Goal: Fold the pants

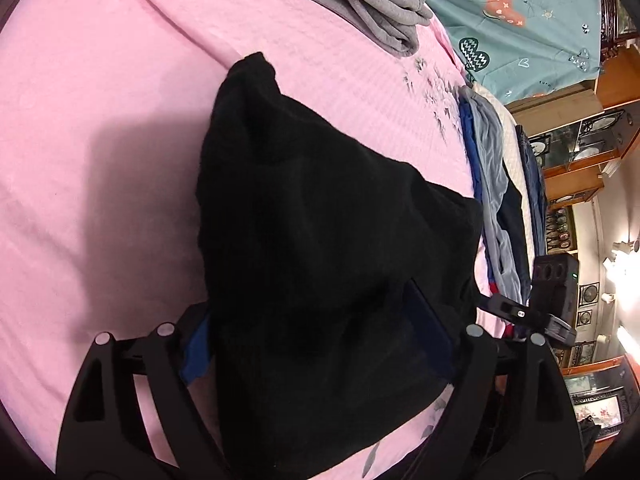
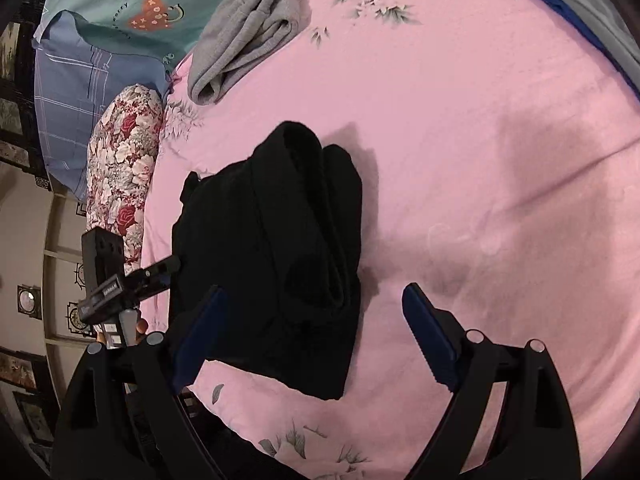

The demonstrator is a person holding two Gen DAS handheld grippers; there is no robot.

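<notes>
The black pants (image 2: pixel 276 252) lie folded into a compact bundle on the pink bedsheet (image 2: pixel 460 140). In the left wrist view the black pants (image 1: pixel 320 240) fill the middle, draped over and between the fingers. My left gripper (image 1: pixel 320 328) is open, its blue pads (image 1: pixel 198 348) wide apart with the cloth lying between them. My right gripper (image 2: pixel 316 320) is open and empty; its left finger (image 2: pixel 200 332) rests over the near edge of the pants, its right finger (image 2: pixel 428 332) above bare sheet.
Folded grey pants (image 2: pixel 248 36) lie farther up the bed; they also show in the left wrist view (image 1: pixel 360 0). A floral pillow (image 2: pixel 124 168) and a teal quilt (image 2: pixel 132 0) sit at the bed's edge. More garments (image 1: pixel 496 184) are stacked at the right.
</notes>
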